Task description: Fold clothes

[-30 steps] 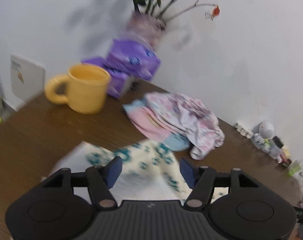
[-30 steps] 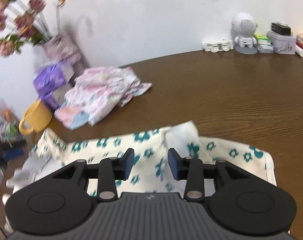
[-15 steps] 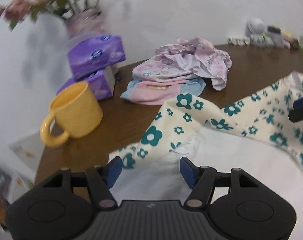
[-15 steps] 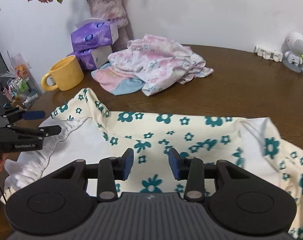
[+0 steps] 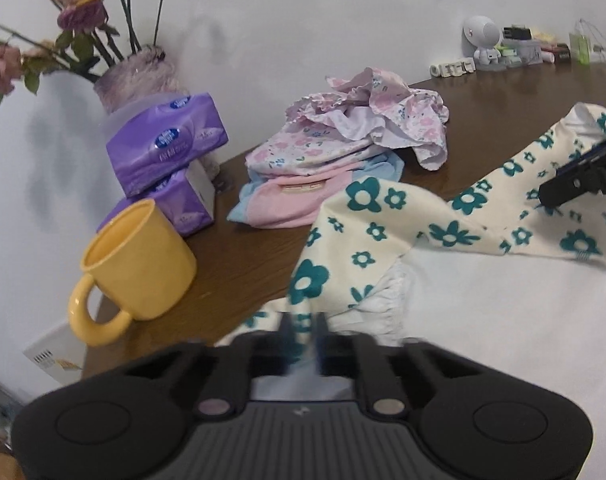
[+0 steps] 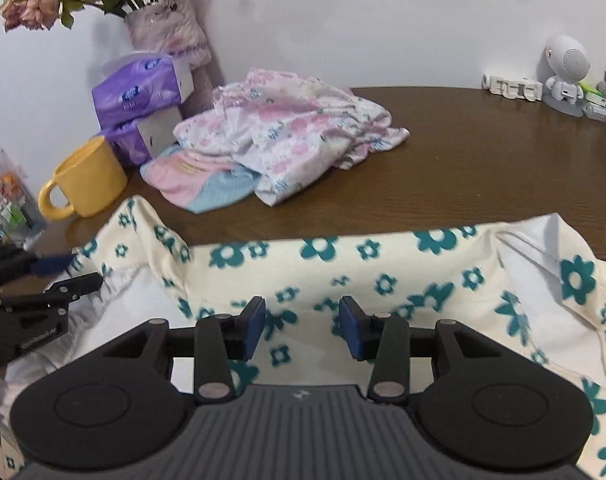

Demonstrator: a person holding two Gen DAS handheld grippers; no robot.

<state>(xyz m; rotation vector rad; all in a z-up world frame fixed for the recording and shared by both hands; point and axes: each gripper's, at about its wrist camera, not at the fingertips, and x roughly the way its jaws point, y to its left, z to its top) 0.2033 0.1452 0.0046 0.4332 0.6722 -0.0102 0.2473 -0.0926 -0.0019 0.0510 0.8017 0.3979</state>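
A cream garment with teal flowers (image 5: 383, 216) (image 6: 383, 272) and a white inside lies spread on the brown table (image 6: 463, 160). My left gripper (image 5: 303, 332) is at its near left hem, by the ruffled white edge. Its fingers are blurred and drawn close together with the cloth between them. The right wrist view shows that same left gripper (image 6: 69, 274) at the far left, held by a hand. My right gripper (image 6: 303, 328) hovers open over the garment's middle, nothing between its blue pads. One of its fingers (image 5: 579, 176) shows at the right of the left wrist view.
A heap of pink floral and pastel clothes (image 5: 355, 136) (image 6: 287, 132) sits behind the garment. A yellow mug (image 5: 139, 264) (image 6: 89, 176), purple tissue packs (image 5: 167, 140) and a flower vase (image 5: 139, 76) stand at the back left. A white figurine (image 6: 567, 64) and small items stand by the wall.
My left gripper's fingers have drawn in from wide open onto the garment's hem. The right gripper stays open and has come lower over the floral cloth.
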